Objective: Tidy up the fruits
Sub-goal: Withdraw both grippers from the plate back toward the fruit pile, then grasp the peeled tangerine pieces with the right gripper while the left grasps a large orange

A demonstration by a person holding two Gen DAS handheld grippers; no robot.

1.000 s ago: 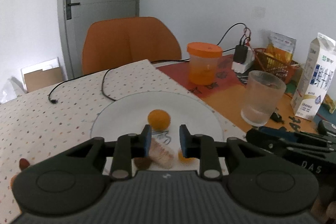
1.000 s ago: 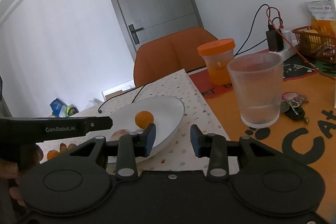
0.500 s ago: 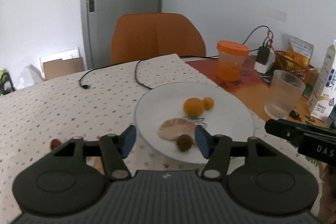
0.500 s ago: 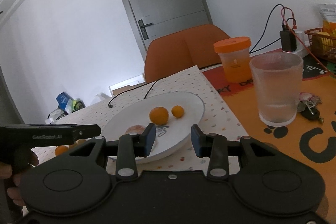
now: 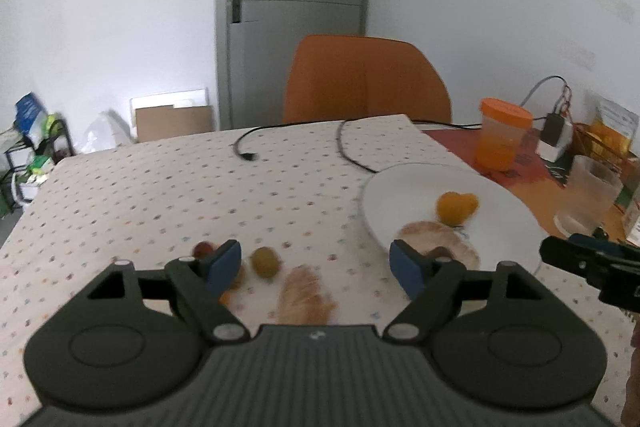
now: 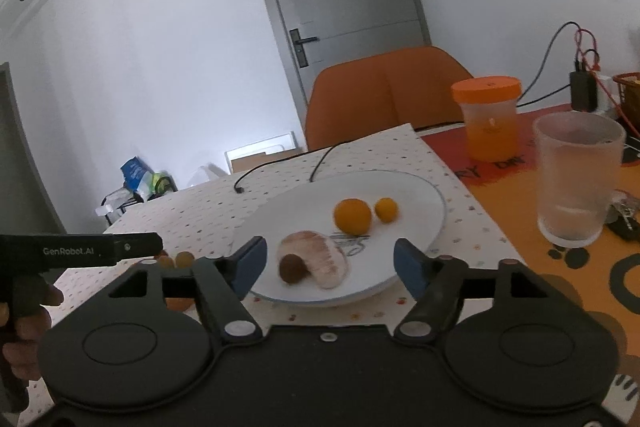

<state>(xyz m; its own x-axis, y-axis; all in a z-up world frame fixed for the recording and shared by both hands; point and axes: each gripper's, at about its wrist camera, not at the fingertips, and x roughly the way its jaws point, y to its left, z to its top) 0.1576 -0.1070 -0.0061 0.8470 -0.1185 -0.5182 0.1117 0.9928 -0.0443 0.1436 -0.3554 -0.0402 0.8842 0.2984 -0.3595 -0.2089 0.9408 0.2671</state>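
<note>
Fruit is split btwn two spots; on the white plate [image 6: 424,187] sit a big orange [image 6: 352,215], a small orange [image 6: 386,209] just beside it, a pale peeled wedge [image 6: 320,259] and a brown round fruit [image 6: 291,268] touching that wedge; loose on the dotted desk [image 5: 160,187], left of the plate, lie a green-yellow fruit [image 5: 265,261], a reddish one [image 5: 203,249], a pale wedge [image 5: 304,297] and sth orange half hidden behind a finger, blurred; prob. these loose ones are what's left to gather, plate being the collecting spot. Left gripper [image 5: 316,267] hangs over the loose group w/ jaws spread wide, nothing between them, likely lined up for the green-yellow fruit or wedge; right gripper [image 6: 330,265] faces the plate's near rim, jaws also wide apart, empty. Room: desk left of the plate is bare bar a black cable [image 5: 246,147]; right side is tighter, a frosted glass [image 6: 576,179] and orange-lidded jar [image 6: 488,119] near the plate.
</note>
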